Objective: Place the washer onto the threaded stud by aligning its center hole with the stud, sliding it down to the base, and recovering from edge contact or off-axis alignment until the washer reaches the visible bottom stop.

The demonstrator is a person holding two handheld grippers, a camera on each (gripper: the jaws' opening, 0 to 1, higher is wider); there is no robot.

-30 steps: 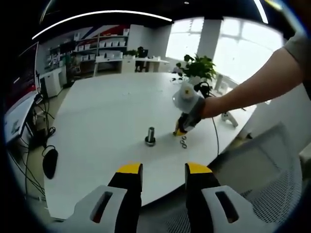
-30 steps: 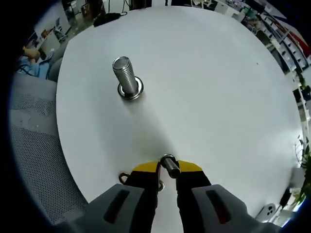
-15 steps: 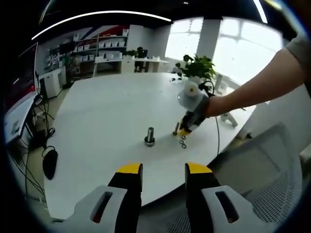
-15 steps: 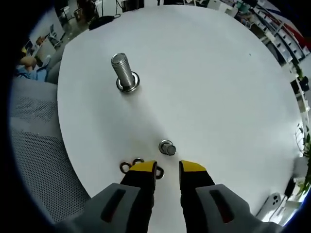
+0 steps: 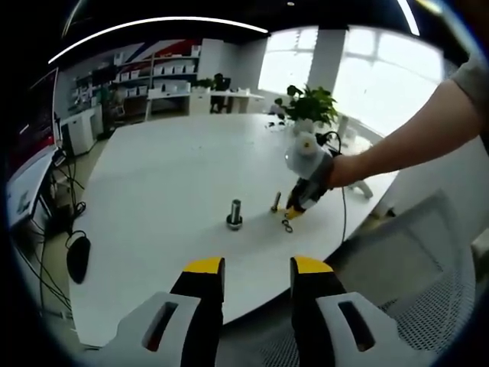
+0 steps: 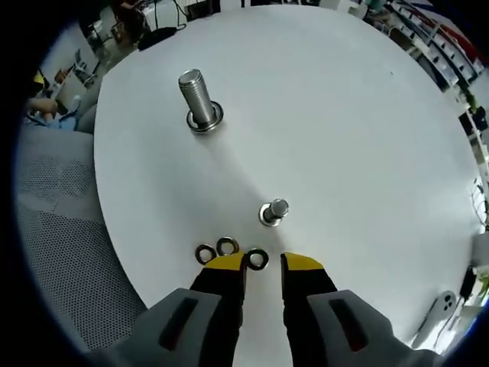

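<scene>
Third washer [image 6: 257, 258] partly behind the right gripper [image 6: 263, 265]'s tip.

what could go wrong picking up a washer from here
Three washers lie bunched right at the tips of the open right gripper, so it may catch two or knock one away. The small stud stands just ahead and could be bumped. The washers lie flat on the table, hard to grip.

The left gripper [image 5: 258, 274] hung over the near edge of the white desk [image 5: 168, 176], jaws apart and empty. Farther on stood a large stud [image 5: 234, 213] and a smaller stud [image 5: 276, 202], with washers [image 5: 287, 224] beside the right gripper [image 5: 298, 209].
</scene>
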